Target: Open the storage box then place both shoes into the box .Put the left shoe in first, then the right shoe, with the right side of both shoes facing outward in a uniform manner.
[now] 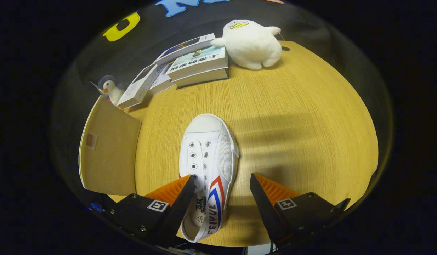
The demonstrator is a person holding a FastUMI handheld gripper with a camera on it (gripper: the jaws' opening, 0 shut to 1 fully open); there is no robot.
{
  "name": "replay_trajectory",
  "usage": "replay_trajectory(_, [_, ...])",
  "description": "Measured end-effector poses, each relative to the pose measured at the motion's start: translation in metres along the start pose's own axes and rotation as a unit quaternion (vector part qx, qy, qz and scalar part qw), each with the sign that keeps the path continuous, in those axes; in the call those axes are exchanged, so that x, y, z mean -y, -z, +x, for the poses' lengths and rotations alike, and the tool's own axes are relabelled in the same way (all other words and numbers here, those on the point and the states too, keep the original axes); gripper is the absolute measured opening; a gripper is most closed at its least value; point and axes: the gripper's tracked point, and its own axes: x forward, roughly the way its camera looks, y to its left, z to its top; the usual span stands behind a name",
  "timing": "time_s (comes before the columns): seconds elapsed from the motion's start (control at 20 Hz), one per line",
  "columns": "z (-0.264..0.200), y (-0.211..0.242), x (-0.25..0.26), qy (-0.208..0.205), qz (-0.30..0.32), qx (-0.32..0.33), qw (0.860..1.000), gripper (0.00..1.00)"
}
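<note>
Right under my camera the gripper (222,187) stands wide open, its two fingers (172,193) spread apart and holding nothing. Between them lies a white shoe (208,166), toe pointing away from me toward the far side of the table (303,117), heel end down near the base of the fingers. I see the left finger's tip over the shoe's lacing edge, close to the eyelets, though I cannot tell whether it touches; the right finger sits well clear of the shoe, with bare wood between them. Red and blue stripes run along the shoe's side that faces the right finger. Left of the shoe, just beyond the left finger, a plain tan box (107,156) rests by the table's edge; what I see looks like a flat panel or flap, and I cannot tell whether it is open. Farther off, past the box, a small penguin toy (112,90) stands at the table's rim. Beside it a few books (190,63) lie in a loose pile, some flat and stacked, one leaning. A plump white duck plush (252,44) sits at the far edge, touching the top book. Shadows from the gripper fall across the wood to the right of the shoe.
</note>
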Motion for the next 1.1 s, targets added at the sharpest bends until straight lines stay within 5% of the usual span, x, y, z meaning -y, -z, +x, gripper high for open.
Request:
replay_trajectory(0.1, [0.000, 0.001, 0.000, -0.001, 0.017, -0.009, 1.000, 0.81])
replay_trajectory(0.2, [0.003, 0.002, 0.004, 0.008, 0.017, -0.009, 1.000, 0.43])
replay_trajectory(0.3, [0.002, 0.004, 0.007, 0.015, 0.029, -0.009, 0.999, 0.40])
replay_trajectory(0.35, [-0.001, 0.005, 0.004, 0.012, 0.036, -0.016, 0.999, 0.25])
replay_trajectory(0.5, [-0.017, -0.004, 0.004, 0.024, 0.068, 0.005, 0.997, 0.25])
replay_trajectory(0.55, [-0.007, -0.003, 0.007, 0.022, 0.075, 0.003, 0.997, 0.02])
replay_trajectory(1.1, [-0.066, -0.030, -0.074, -0.076, 0.111, 0.025, 0.991, 0.01])
